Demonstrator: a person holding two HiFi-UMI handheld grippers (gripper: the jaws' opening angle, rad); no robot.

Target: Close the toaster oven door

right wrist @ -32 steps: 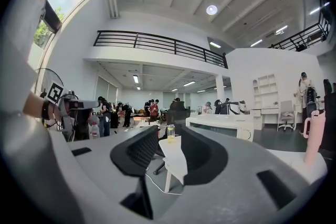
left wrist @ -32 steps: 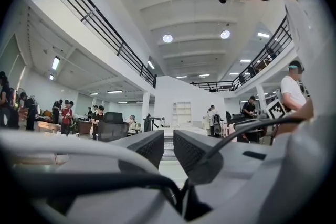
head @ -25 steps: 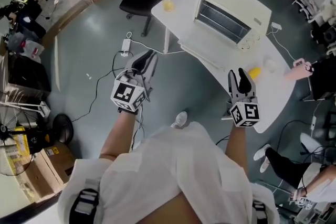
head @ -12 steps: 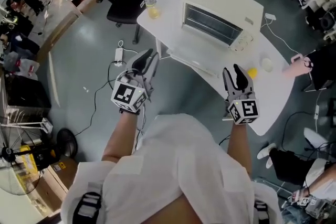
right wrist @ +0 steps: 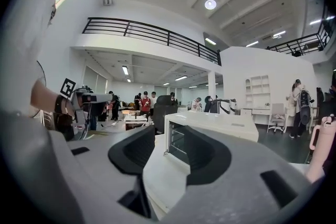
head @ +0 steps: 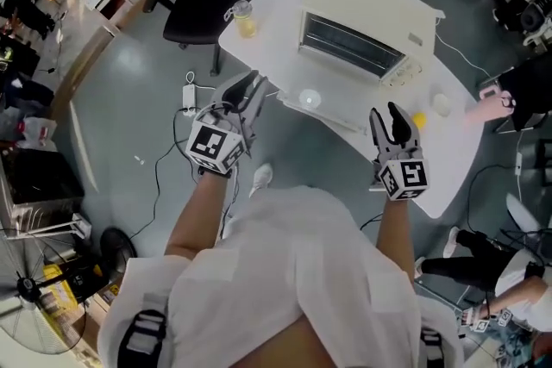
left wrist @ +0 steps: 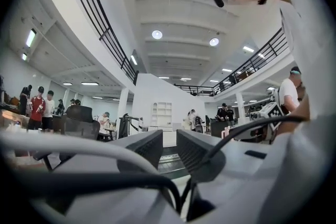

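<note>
The left gripper (head: 249,88) is held level beyond the table edge; in the left gripper view its jaws (left wrist: 169,140) stand a narrow gap apart with nothing between them and hold nothing.

The right gripper (head: 392,113) is held level over the near part of the white table (head: 457,152); its jaws have just been opening; in the right gripper view (right wrist: 176,140) they stand moderately apart with no object between them; only the distant oven shows through the gap.

The toaster oven (head: 373,11) stands on the table ahead of both grippers, to the right of the left gripper's line and to the left of the right gripper's line; its cavity faces the grippers.

The oven door (head: 328,106) is folded down and lies roughly level in front of the cavity; it is ahead and to the right of the left gripper, near its tips but apart from them; it is ahead and to the left of the right gripper, also apart; neither gripper touches the door or the oven.

A small yellow object (head: 418,121) lies on the table just to the right of the right gripper's tips; a cup of yellow liquid (head: 246,20) stands ahead of the left gripper, at the table's far left corner; a black office chair (head: 203,9) stands on the floor ahead and to the left of the left gripper.
</note>
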